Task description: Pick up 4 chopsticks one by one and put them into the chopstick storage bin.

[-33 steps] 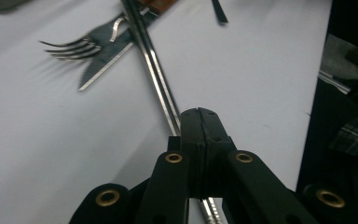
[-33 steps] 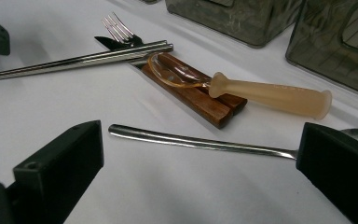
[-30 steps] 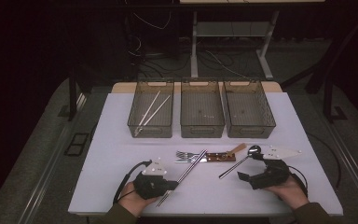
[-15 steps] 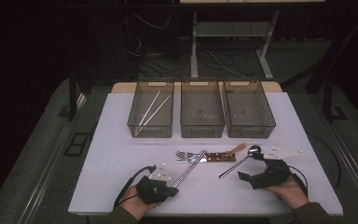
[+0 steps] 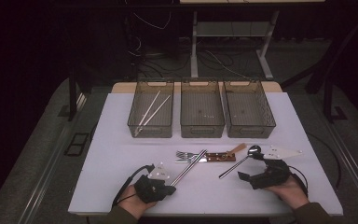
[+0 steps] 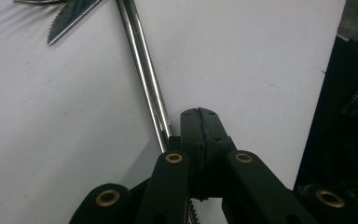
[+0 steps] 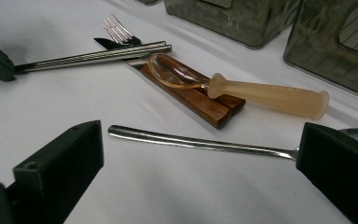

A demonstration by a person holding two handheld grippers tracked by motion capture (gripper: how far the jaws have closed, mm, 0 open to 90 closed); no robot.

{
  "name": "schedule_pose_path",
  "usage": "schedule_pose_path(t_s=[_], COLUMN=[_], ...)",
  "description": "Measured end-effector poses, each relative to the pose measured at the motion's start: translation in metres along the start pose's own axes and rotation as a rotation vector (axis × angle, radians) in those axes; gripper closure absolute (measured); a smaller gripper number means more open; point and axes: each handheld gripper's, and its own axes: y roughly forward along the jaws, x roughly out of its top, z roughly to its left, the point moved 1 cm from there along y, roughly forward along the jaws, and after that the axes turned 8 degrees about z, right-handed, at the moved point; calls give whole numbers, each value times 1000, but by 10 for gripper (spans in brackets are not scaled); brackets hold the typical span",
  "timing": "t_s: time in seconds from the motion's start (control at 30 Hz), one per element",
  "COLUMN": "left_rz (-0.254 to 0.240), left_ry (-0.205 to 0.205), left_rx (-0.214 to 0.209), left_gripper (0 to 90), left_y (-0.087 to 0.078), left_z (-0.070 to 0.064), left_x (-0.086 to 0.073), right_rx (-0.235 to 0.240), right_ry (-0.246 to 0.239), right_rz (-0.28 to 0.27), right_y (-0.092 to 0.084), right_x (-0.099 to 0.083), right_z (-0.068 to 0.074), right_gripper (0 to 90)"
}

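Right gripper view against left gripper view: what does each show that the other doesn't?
Right gripper view alone: a translucent amber plastic spoon lying on wooden knife handles, a long steel spoon between the open right gripper, and smoky plastic bins. Left gripper view alone: the shut left gripper beside the chopsticks, and a serrated knife tip. Both: the paired steel chopsticks on the white table.

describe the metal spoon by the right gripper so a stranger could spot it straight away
On the white table, look in front of the rightmost grey bin, just ahead of the right gripper. The metal spoon lies there alone, slanted, its bowl toward the bins. Unlike the translucent amber spoon beside it, it is all silver with a thin handle.
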Motion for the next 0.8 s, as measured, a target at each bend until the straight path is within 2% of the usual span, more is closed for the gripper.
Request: schedule_pose_path(t_s=[0.3, 0.4, 0.63, 0.67, 0.7, 0.8], left_rz=[9, 10, 12, 16, 17, 19], left_ry=[-2, -20, -34, -21, -35, -30], left_rx=[47, 61, 88, 96, 100, 116], left_gripper=[895, 895, 895, 895, 895, 895], left_y=[-4, -6, -8, -9, -9, -11], left_z=[6, 8, 12, 13, 13, 16], left_x=[-3, -4, -7, -7, -7, -8], right_rx=[0, 1, 1, 1, 0, 0], right_ry=[0, 1, 1, 0, 0, -1], right_rz=[0, 0, 0, 0, -1, -2], right_y=[0, 0, 0, -1, -1, -1], right_x=[0, 0, 0, 0, 0, 0], right_z=[0, 0, 0, 0, 0, 0], right_gripper=[10, 10, 10, 10, 10, 10])
